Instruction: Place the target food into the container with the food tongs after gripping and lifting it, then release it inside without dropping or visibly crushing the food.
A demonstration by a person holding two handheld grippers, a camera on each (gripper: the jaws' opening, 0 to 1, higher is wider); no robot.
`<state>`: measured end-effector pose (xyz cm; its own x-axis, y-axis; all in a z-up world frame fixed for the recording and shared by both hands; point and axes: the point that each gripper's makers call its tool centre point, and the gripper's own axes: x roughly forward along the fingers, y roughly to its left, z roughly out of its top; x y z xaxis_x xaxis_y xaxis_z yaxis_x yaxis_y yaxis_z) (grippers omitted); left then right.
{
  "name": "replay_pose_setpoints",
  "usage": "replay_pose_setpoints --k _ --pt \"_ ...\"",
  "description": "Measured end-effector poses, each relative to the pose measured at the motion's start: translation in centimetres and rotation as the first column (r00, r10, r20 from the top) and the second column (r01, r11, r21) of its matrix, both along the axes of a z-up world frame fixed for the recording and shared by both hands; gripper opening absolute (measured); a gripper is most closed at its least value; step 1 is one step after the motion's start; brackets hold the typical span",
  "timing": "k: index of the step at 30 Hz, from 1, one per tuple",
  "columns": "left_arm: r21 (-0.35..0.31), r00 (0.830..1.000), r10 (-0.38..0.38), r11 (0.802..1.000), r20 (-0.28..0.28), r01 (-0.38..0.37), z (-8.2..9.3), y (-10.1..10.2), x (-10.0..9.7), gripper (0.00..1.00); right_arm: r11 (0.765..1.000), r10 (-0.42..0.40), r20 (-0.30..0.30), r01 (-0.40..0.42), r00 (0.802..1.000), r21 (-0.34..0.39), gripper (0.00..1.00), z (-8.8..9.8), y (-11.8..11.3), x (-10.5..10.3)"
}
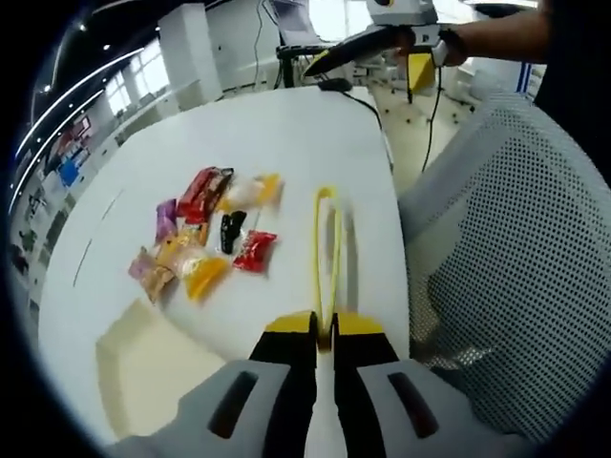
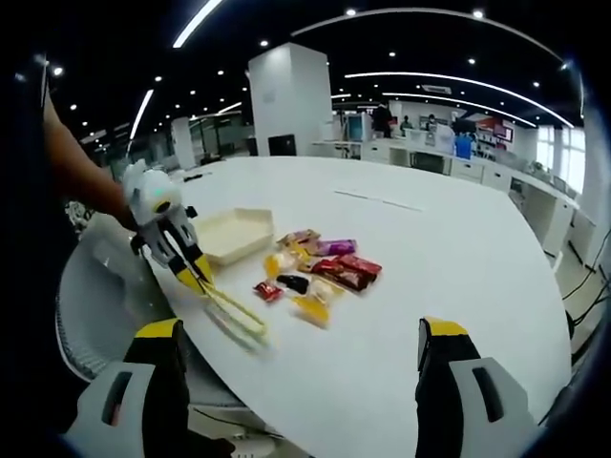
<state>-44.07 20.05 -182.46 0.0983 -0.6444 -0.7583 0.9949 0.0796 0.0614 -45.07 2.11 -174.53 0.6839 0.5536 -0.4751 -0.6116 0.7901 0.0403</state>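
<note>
Yellow food tongs [image 1: 327,253] run forward from my left gripper [image 1: 325,326], which is shut on their near end. Their two thin arms meet at the far end, with no food between them. They sit over the white table [image 1: 286,134], just right of a pile of several wrapped snacks [image 1: 205,234]. A cream container [image 1: 143,353] lies near the table's edge, below the pile. In the right gripper view, the left gripper [image 2: 196,272] holds the tongs [image 2: 234,310] between the container [image 2: 234,234] and the snacks [image 2: 315,272]. My right gripper [image 2: 301,334] is open and holds nothing.
A white mesh chair [image 1: 506,239] stands close against the table's edge beside the tongs. A hand holds the right gripper [image 1: 382,43] beyond the table's far end. Desks, pillars and ceiling lights fill the room behind.
</note>
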Motion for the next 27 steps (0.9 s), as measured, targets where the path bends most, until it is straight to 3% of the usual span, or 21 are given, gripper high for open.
replay_pose_setpoints --k 4,14,19,21,23,27 --pt "-0.019 0.999 -0.007 1.000 0.037 0.008 1.6 0.5 0.7 0.00 1.000 0.011 0.001 -0.011 1.000 0.005 1.00 0.3 0.6 0.3" --pt "-0.133 0.998 0.057 0.989 -0.010 -0.058 6.0 1.4 3.0 0.00 0.998 0.068 0.029 -0.068 0.997 -0.005 1.00 1.6 2.3 1.2" --pt "-0.215 0.998 0.065 0.974 -0.008 -0.066 9.7 1.4 4.0 0.00 0.994 0.077 0.050 -0.080 0.996 0.068 1.00 4.0 3.5 2.3" --pt "-0.277 0.997 0.036 0.959 -0.061 -0.052 11.5 0.9 3.5 0.00 0.991 0.096 0.050 -0.100 0.994 0.087 1.00 5.0 4.3 2.6" --pt "-0.297 0.997 0.030 0.954 -0.074 -0.050 12.7 1.0 3.5 0.00 0.988 0.134 0.069 -0.139 0.989 0.067 0.99 5.8 5.2 2.8" --pt "-0.325 0.998 0.010 0.945 -0.064 -0.030 14.4 0.9 3.4 0.00 0.975 0.215 0.063 -0.218 0.975 0.047 0.85 6.8 6.8 2.8"
